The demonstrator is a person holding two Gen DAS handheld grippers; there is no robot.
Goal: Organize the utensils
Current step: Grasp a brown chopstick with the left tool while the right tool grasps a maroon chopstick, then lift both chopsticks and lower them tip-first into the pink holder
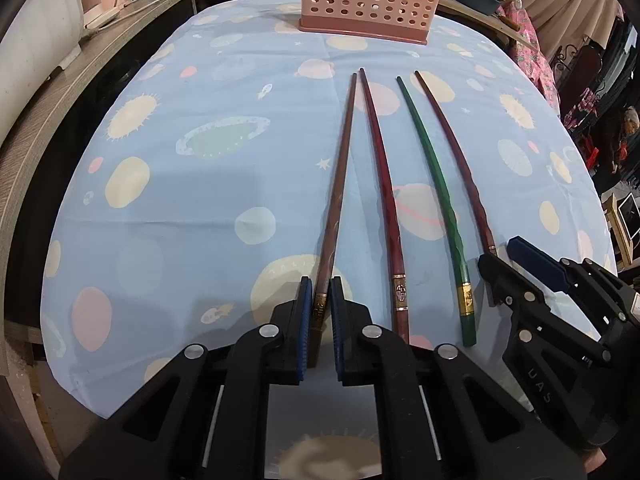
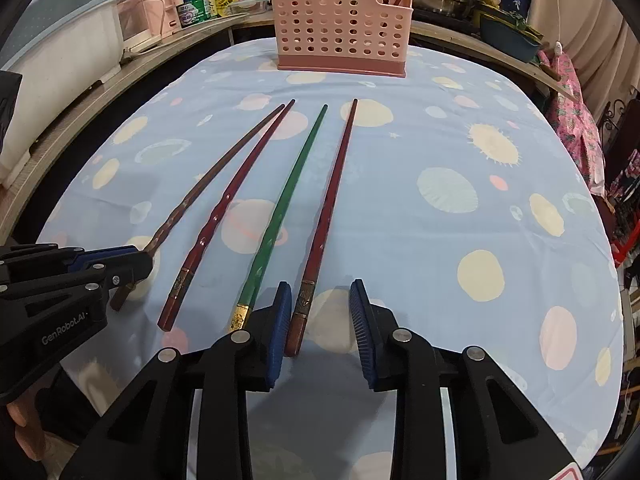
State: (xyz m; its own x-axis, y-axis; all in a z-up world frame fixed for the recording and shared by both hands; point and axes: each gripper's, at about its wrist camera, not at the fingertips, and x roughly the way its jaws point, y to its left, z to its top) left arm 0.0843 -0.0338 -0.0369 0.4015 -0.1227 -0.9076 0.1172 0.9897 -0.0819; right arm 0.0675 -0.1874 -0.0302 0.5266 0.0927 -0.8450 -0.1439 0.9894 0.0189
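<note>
Four chopsticks lie lengthwise on the counter (image 2: 400, 208), tips toward the pink holder (image 2: 340, 24). The left claw (image 1: 319, 308) is nearly closed around the leftmost chopstick (image 1: 336, 200) (contact unclear); the right claw (image 2: 320, 320) gapes astride the rightmost chopstick (image 2: 328, 208).

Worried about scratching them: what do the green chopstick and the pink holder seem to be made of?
The green chopstick looks like lacquered wood, possibly plastic: glossy painted shaft, gold band near the butt. The pink holder looks like matte moulded plastic: uniform colour, rows of punched round holes.
</note>
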